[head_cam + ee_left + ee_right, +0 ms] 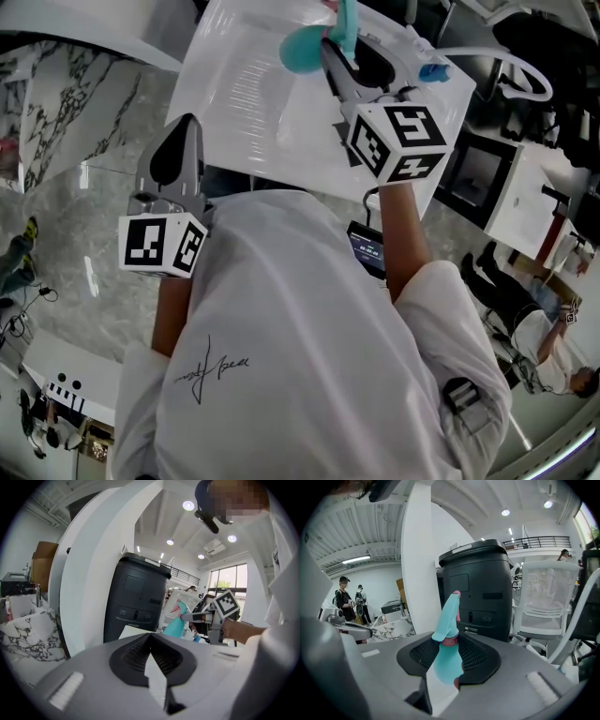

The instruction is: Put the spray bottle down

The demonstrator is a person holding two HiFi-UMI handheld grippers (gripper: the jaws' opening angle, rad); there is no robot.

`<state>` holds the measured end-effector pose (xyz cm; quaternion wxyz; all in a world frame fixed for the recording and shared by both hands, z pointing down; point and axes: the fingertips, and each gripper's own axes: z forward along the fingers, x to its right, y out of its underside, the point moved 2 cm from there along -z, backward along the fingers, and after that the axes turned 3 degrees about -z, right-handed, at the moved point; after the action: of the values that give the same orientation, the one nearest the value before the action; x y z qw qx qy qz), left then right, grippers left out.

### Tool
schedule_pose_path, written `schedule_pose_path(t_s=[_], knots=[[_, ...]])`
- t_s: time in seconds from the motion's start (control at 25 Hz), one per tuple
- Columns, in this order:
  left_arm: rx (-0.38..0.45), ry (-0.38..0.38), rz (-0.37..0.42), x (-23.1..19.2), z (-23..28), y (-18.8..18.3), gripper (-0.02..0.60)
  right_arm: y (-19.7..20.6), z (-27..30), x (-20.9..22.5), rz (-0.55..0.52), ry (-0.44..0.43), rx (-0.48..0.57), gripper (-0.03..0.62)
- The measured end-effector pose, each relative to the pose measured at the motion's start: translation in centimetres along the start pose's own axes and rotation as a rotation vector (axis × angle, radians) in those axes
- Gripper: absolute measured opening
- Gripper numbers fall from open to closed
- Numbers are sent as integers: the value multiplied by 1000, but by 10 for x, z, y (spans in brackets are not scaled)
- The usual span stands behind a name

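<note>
Marble-patterned floor (103,197) lies at far left, beside the left gripper (185,131), whose jaws are pressed together on nothing at the near edge of the white table (244,84). Further right, the right gripper (451,641) pinches the teal spray bottle (446,663) by its body, nozzle upward, over the table. Beyond the bottle stand a white pillar (417,573), a black bin (480,588) and a white mesh chair (543,602).

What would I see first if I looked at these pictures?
The bright turquoise spray bottle, gripped in the right gripper over the white table. Next comes the black-and-white marker cube on that gripper, and the big black machine standing behind the bottle.
</note>
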<state>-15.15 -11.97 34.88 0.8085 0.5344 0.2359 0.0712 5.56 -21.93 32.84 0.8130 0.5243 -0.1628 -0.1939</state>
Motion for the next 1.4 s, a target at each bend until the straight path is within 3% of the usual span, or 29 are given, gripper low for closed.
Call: schedule_pose_path(t_s=[1.4], knots=[[-45, -42, -24, -55, 4, -10, 6, -13, 89, -4, -20, 1, -46, 121]])
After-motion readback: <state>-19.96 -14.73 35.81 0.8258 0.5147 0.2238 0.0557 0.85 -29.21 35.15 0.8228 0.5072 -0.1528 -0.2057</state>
